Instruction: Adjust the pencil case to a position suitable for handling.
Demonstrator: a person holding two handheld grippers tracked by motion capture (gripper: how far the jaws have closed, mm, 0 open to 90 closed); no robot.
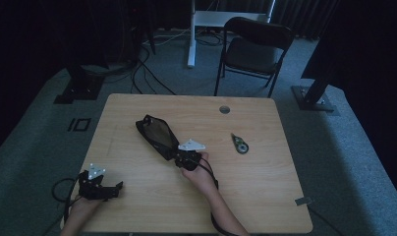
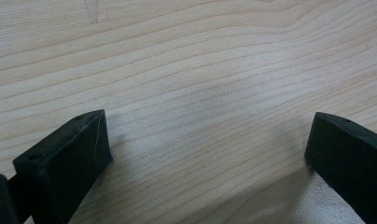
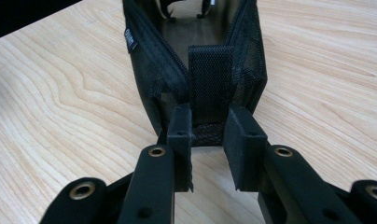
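Jaws of the right gripper [image 3: 207, 140] are closed on the near end of a black mesh pouch [image 1: 156, 133], which lies open at centre frame on the pale wooden surface [image 1: 265, 177]; jaws of the left gripper [image 1: 104, 189], lower left, stand wide apart over bare wood. A small black tape dispenser [image 1: 241, 143] lies right of centre. Beyond, in the dim room, a black folding chair [image 1: 254, 49] stands on grey carpet [image 1: 34, 132] amid cables [image 1: 142, 69].

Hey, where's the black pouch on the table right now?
In the high view the pouch lies left of the table's middle, its near end at the right tool, with the tape dispenser off to its right.
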